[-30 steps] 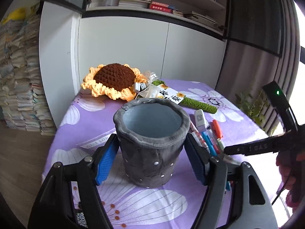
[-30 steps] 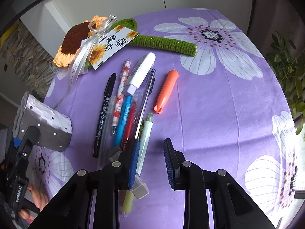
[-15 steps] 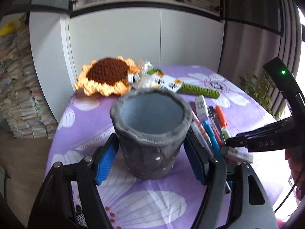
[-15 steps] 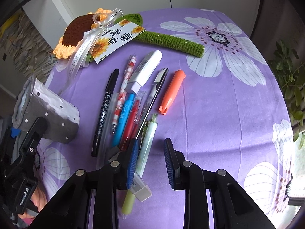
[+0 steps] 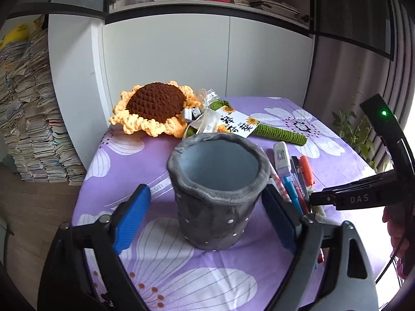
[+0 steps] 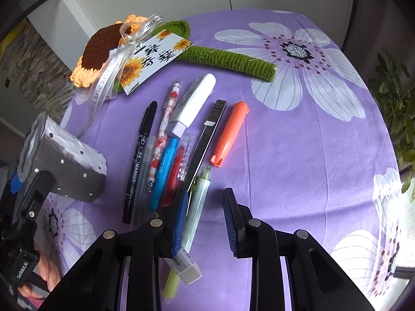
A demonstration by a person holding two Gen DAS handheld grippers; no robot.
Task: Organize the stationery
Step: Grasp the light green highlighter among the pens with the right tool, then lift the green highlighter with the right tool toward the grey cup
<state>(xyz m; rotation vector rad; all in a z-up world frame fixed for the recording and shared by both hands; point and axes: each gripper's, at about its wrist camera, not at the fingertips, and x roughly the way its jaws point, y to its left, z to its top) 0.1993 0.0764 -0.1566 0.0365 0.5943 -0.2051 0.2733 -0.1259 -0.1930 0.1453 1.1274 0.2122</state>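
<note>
None of the pens [image 6: 166,160] are in the soft grey felt cup [image 5: 216,194] between the left gripper's [image 5: 207,216] just-opened jaws; the right gripper [image 6: 205,220] hangs part open over a pale green pen [image 6: 195,208], holding nothing

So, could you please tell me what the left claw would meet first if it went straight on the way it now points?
Most likely the grey felt pen holder, which stands upright between the open pads of the left claw, whose jaws have just been opening. Its wall sits directly ahead, though exact depth is hard to judge.
</note>
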